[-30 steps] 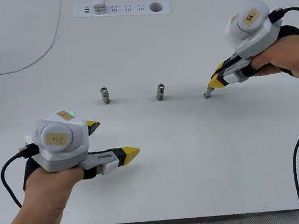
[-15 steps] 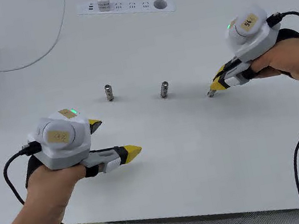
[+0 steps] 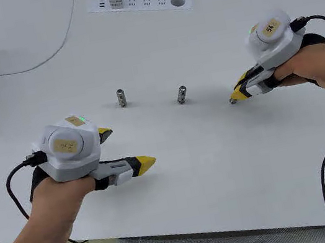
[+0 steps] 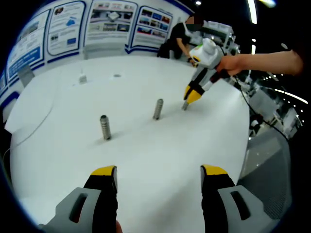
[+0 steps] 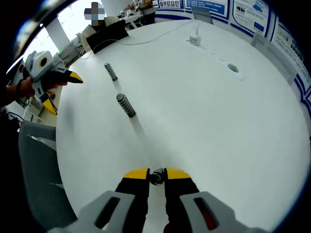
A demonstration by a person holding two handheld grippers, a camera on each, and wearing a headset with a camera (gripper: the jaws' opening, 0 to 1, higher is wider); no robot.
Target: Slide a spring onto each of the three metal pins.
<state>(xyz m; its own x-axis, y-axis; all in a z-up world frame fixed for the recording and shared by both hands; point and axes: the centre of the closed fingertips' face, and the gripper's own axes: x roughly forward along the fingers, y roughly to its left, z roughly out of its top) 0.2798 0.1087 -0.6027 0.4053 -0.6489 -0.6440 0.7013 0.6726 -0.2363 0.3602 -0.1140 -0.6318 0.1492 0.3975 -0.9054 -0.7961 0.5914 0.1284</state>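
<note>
Two metal pins stand upright on the white table, each wrapped in a spring: the left pin (image 3: 121,97) (image 4: 105,127) (image 5: 111,71) and the middle pin (image 3: 182,95) (image 4: 158,108) (image 5: 126,105). To their right, my right gripper (image 3: 237,96) (image 5: 156,175) (image 4: 193,95) points down at the table, shut on a small metal spring (image 5: 156,177) whose stub (image 3: 233,101) pokes out below the yellow tips. I cannot tell whether a pin is inside it. My left gripper (image 3: 126,147) (image 4: 159,171) hovers open near the front left, holding nothing.
A white power strip (image 3: 141,3) with a plugged-in charger lies at the table's back edge, and a grey cable (image 3: 44,57) trails left from it. Black cables hang from both grippers. The table's front edge (image 3: 232,232) is close behind my hands.
The head camera has tilted, shifting the whole scene. My right gripper has sunk slightly toward the table, so less of the metal stub shows below its tips. The left gripper has stayed put.
</note>
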